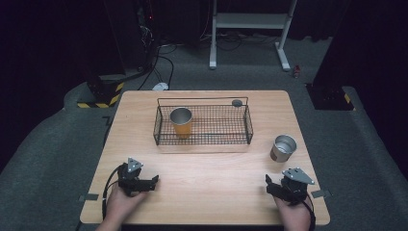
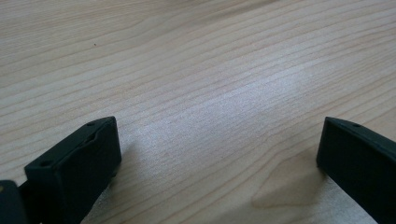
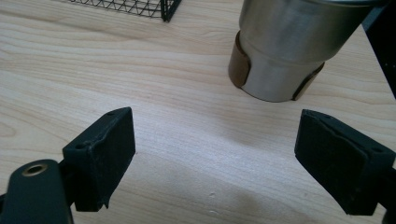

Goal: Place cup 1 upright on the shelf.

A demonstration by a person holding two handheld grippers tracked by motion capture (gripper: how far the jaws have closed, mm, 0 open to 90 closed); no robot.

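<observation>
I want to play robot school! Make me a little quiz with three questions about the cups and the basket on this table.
1. True or false: the orange cup with the shiny metal rim stands inside the black wire basket.
2. Which gripper is nearer the silver metal cup standing on the wooden table: A) left gripper B) right gripper?
3. Fill in: the fingers of the right gripper are ____ (open or shut).

Key
1. True; it is in the basket's left part.
2. B; the right gripper view has that cup just ahead.
3. Open, with bare table between them and nothing held.
</observation>
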